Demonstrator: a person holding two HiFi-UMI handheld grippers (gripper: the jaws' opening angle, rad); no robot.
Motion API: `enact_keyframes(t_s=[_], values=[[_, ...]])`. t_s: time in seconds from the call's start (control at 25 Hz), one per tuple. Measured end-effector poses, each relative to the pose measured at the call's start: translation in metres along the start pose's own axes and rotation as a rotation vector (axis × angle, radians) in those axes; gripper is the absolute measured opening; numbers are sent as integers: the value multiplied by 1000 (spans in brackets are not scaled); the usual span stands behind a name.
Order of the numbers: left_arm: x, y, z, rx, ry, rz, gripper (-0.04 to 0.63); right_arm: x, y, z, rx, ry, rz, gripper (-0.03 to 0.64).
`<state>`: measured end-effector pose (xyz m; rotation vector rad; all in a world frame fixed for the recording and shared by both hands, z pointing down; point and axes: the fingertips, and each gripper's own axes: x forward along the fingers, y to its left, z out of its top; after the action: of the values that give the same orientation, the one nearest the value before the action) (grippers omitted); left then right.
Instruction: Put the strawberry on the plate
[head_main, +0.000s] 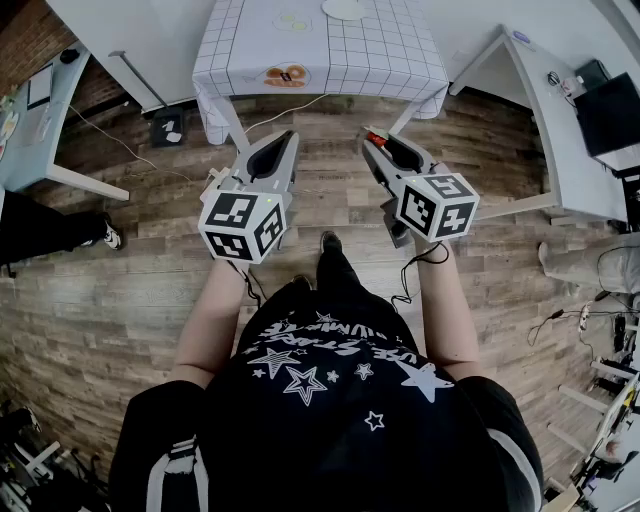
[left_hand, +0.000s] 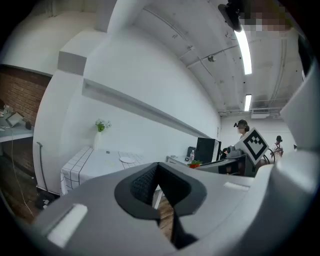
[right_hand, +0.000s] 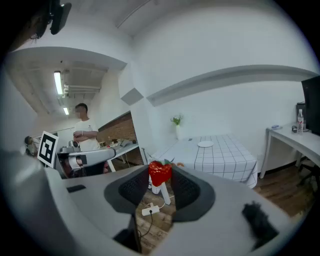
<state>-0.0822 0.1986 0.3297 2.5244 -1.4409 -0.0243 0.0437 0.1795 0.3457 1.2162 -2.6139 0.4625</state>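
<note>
Jaws of the right gripper (right_hand: 160, 181) stand wide, pinching the strawberry (right_hand: 160, 172) at their tips, likely so it rides clear for carrying. Well ahead of them, the plate (right_hand: 205, 144) sits on the bench (right_hand: 225, 155). The left gripper (left_hand: 159, 167) jaws meet at their tips, empty, seemingly unneeded.

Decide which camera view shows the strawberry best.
The right gripper view: the strawberry sits large, held in the right gripper. The head view shows only a red sliver; the left gripper view, a tiny red speck.
</note>
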Motion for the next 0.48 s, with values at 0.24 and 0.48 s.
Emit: enact_keyframes(t_s=[0.24, 0.48], values=[[-2, -4, 3, 6, -1, -3, 6, -3, 3, 3, 0, -2, 2, 147], [-1, -5, 5, 12, -8, -5, 6, -1, 4, 4, -3, -4, 5, 147]])
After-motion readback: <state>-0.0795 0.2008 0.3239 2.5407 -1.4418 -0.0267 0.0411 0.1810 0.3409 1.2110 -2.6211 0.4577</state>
